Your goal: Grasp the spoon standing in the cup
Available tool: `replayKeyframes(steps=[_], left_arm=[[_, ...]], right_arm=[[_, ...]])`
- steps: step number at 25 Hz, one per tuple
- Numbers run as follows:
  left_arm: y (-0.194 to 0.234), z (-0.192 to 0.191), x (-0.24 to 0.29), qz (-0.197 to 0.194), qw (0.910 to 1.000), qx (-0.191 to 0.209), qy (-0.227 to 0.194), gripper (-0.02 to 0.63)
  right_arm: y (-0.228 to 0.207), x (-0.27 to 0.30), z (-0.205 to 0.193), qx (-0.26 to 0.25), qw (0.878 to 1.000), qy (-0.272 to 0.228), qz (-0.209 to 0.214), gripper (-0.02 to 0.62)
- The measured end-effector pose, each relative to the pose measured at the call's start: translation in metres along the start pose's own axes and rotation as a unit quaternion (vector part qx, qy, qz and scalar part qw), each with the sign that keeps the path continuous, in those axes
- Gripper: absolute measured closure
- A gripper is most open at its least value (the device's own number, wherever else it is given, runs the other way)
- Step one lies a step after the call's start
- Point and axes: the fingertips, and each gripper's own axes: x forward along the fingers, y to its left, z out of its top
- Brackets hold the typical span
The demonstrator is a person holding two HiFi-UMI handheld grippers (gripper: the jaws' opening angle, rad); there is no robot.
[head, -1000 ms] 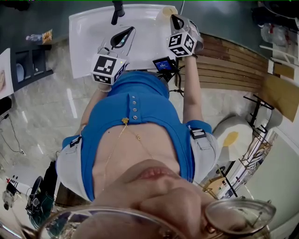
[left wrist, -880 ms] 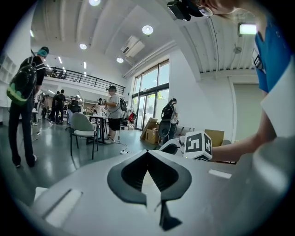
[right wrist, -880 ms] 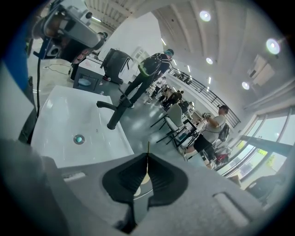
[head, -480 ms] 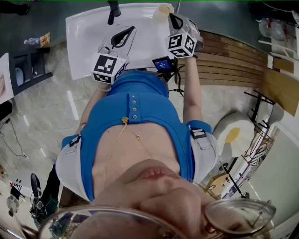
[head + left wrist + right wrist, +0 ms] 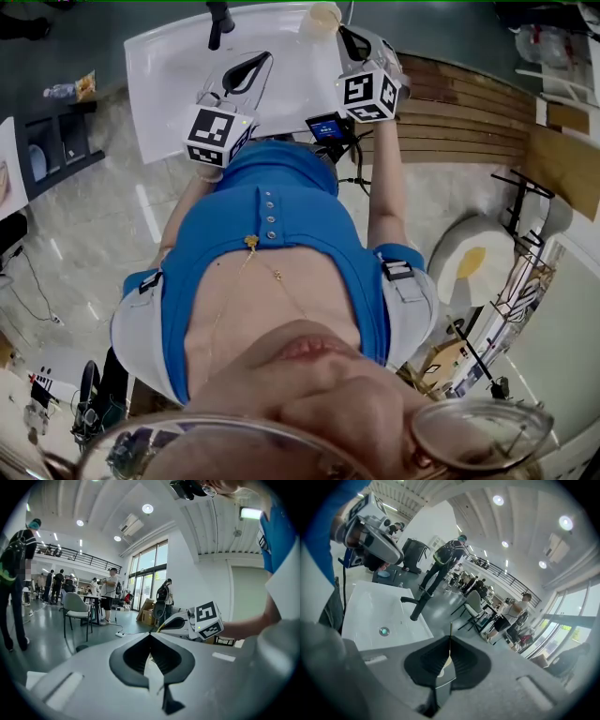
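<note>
A pale cup [image 5: 323,17] stands on the far right corner of the white sink [image 5: 169,84]. My right gripper [image 5: 344,33] reaches toward it from just to its right. In the right gripper view the jaws [image 5: 450,638] are closed, and the thin spoon handle [image 5: 450,629] rises from where the tips meet. The cream cup [image 5: 442,667] shows through the gap below them. My left gripper [image 5: 267,58] hovers over the sink's near edge, shut and empty [image 5: 150,635]. The right gripper [image 5: 160,629] shows beyond it.
A black faucet [image 5: 218,19] stands at the back of the sink, left of the cup. A wooden slatted surface [image 5: 469,131] lies to the right and a dark shelf unit [image 5: 56,141] to the left. People, tables and a chair [image 5: 75,609] fill the hall beyond.
The sink and cup have slid a little left and up in the head view as the camera shifted. Both grippers hold nearly the same pose.
</note>
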Motion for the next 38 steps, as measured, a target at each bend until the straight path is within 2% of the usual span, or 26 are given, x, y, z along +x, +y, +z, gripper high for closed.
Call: replayKeyframes(steps=[14,20,38], left_arm=[[-0.017,-0.006,0.021,-0.040,0.9991,0.003,0.010,0.606],[-0.023,-0.005,0.024,-0.048,0.9987,0.005,0.014,0.606],[-0.026,-0.021,0.029,-0.057,0.9977,0.002,0.037,0.606]], right_arm=[[0.004,-0.029,-0.008,0.016,1.000,-0.004,-0.006,0.591],[0.014,-0.037,-0.012,-0.004,1.000,-0.005,-0.011,0.591],[0.064,-0.014,-0.052,-0.060,0.997,0.023,0.042,0.591]])
